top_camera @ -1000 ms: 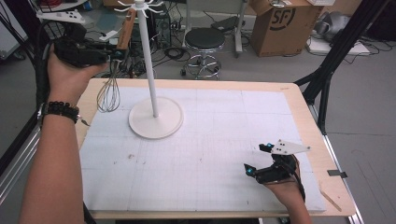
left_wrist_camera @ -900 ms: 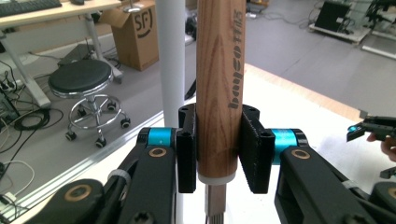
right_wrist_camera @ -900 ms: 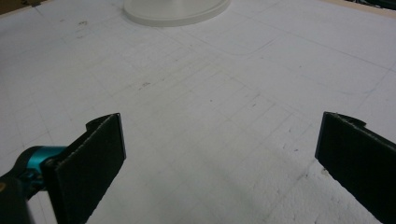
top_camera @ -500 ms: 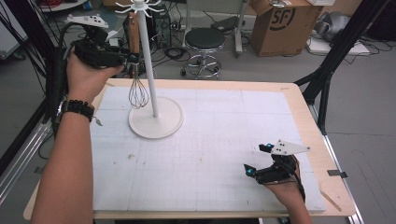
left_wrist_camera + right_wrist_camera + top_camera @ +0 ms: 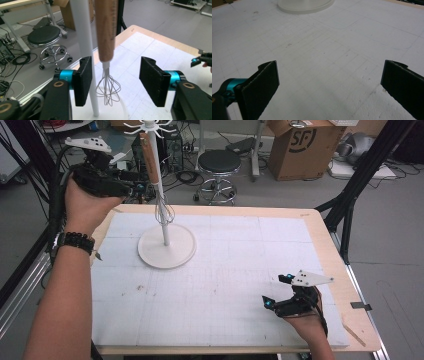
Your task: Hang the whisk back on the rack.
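Wooden-handled whisk hanging beside the white stand pole at the worktop's far left, left gripper jaws wide apart around it — not touching, right gripper resting near right, jaws spread, empty

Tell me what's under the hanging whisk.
Below the whisk sits the stand's round white base on the white mat. The pole rises beside it. The table under the base is covered.

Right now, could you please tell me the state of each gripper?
Left gripper: open, holding nothing; the whisk hangs between its jaws beside the stand pole.
Right gripper: open and empty, low over the table.
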The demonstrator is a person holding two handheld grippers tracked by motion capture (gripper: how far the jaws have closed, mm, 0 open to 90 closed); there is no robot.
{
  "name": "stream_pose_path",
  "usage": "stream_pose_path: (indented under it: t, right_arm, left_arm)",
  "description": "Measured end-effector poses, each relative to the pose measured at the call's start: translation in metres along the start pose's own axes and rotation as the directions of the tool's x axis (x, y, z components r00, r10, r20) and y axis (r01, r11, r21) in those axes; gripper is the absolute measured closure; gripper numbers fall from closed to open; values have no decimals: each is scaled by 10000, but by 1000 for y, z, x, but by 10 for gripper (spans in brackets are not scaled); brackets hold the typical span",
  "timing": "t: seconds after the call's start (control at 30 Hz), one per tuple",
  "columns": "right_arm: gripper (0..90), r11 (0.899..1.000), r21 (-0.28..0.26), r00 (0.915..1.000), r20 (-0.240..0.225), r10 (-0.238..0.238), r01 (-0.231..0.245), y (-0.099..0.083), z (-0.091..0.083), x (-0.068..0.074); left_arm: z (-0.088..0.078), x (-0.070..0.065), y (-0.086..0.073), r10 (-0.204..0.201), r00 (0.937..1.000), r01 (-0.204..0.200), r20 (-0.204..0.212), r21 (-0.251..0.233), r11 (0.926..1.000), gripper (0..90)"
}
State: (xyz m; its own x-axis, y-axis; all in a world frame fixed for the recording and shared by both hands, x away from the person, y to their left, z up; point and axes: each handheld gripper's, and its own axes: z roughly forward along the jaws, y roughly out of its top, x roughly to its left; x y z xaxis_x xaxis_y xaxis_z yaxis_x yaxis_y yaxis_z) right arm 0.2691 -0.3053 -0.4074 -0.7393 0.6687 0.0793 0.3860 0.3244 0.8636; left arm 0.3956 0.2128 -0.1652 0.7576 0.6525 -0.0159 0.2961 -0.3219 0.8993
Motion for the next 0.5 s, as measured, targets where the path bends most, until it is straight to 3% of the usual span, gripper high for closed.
stream_pose_path:
  t: [0.5]
  right_arm:
    - [5,10000,-81,10000,-17,28,-28,1,0,0]
  left_arm:
    - [-12,-26,-20,130,9992,-114,380,-414,9991,299]
